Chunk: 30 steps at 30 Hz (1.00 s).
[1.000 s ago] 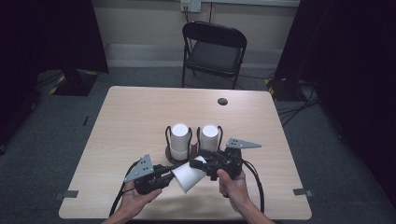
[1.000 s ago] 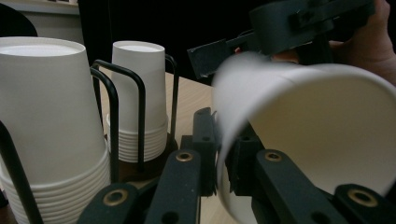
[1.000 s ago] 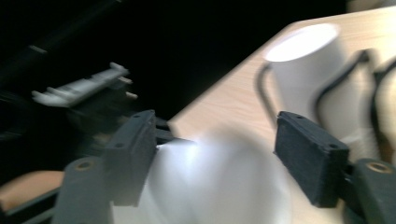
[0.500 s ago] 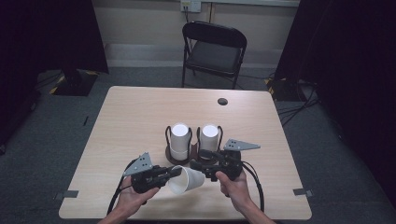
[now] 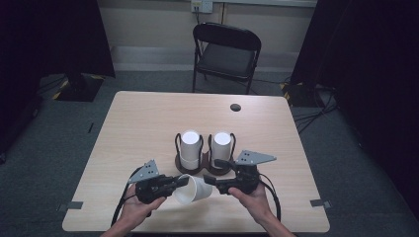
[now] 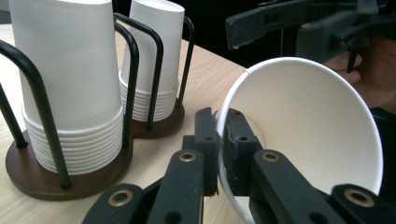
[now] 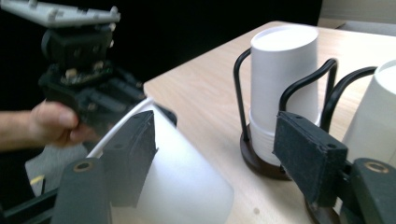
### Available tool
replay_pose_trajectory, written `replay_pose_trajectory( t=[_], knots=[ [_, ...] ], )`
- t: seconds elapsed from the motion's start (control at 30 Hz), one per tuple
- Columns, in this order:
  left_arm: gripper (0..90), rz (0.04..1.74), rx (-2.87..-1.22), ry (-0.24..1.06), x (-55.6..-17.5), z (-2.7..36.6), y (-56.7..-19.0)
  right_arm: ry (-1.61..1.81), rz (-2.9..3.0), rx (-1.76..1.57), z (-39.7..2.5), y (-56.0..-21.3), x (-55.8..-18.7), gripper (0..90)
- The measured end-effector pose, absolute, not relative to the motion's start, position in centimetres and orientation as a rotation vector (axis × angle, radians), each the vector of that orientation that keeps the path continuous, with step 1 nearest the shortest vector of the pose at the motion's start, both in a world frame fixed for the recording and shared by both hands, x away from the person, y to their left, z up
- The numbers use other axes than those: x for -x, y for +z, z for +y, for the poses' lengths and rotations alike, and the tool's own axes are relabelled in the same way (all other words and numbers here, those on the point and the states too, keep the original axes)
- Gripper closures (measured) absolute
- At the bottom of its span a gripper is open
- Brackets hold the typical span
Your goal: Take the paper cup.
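Staged recording space, lab or studio type, not a home. Black curtains (image 5: 59,39) hang on both sides, grey carpet floor (image 5: 49,148) with tape marks, cables (image 5: 316,106) trailing by the right curtain. One plain wooden table (image 5: 148,123) in the middle, a black folding chair (image 5: 225,52) behind it, a wall socket (image 5: 201,6) on the bare back wall.

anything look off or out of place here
Only the loose paper cup: it lies tipped on its side near the table's front edge, its rim pinched by the left gripper, while the right gripper stands open beside it. Both cup stacks stand upright in their holder. Nothing spilled.
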<state>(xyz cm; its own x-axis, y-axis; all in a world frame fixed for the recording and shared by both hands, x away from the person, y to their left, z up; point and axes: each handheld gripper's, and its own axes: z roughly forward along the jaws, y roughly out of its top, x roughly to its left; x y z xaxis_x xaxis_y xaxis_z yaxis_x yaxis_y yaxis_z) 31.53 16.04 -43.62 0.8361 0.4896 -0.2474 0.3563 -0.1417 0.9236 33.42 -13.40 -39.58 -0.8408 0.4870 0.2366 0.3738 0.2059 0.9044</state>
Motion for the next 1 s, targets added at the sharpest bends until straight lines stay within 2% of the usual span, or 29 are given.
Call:
replay_pose_trajectory(
  t=[0.2, 0.4, 1.0],
  knots=[
    [85.7, 0.678, -1.785, 0.103, -31.7, 16.5, -43.5, 1.662, 2.382, -0.786, -13.4, -39.9, -32.9, 26.7],
    [85.7, 0.688, -1.804, 0.101, -31.6, 16.4, -43.4, 1.609, 2.397, -0.718, -13.1, -40.3, -32.1, 19.5],
    [85.7, 0.758, -1.827, 0.035, -31.8, 16.5, -43.1, 1.467, 2.521, -0.446, -10.1, -41.7, -29.7, 17.2]
  ],
)
